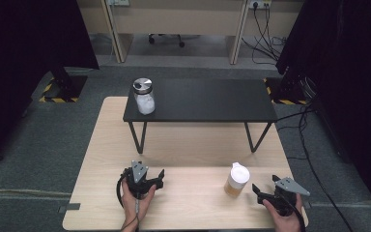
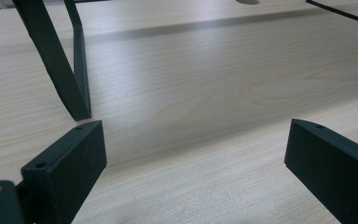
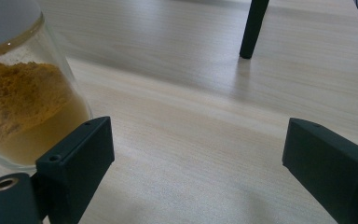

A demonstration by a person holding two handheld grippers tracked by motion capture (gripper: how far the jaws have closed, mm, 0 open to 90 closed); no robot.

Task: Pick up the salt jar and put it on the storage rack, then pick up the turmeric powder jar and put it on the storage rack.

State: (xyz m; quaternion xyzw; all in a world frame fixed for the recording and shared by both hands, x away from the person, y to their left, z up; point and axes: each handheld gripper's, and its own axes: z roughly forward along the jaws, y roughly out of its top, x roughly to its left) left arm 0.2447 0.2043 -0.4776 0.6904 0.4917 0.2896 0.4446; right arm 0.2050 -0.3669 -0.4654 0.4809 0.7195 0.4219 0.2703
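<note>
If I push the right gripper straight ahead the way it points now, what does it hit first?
Probably nothing soon: the open right gripper faces bare light wooden tabletop. The glass jar of orange powder with the white lid sits just left of that line, so the left jaw might graze it.

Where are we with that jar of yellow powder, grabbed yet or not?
Nothing looks done yet. The jar of yellow powder stands untouched on the wooden table. In hand: the right gripper sits open just beside it, jaws empty. The left gripper is open too, over bare wood. Left: closing on the jar and moving it.
</note>
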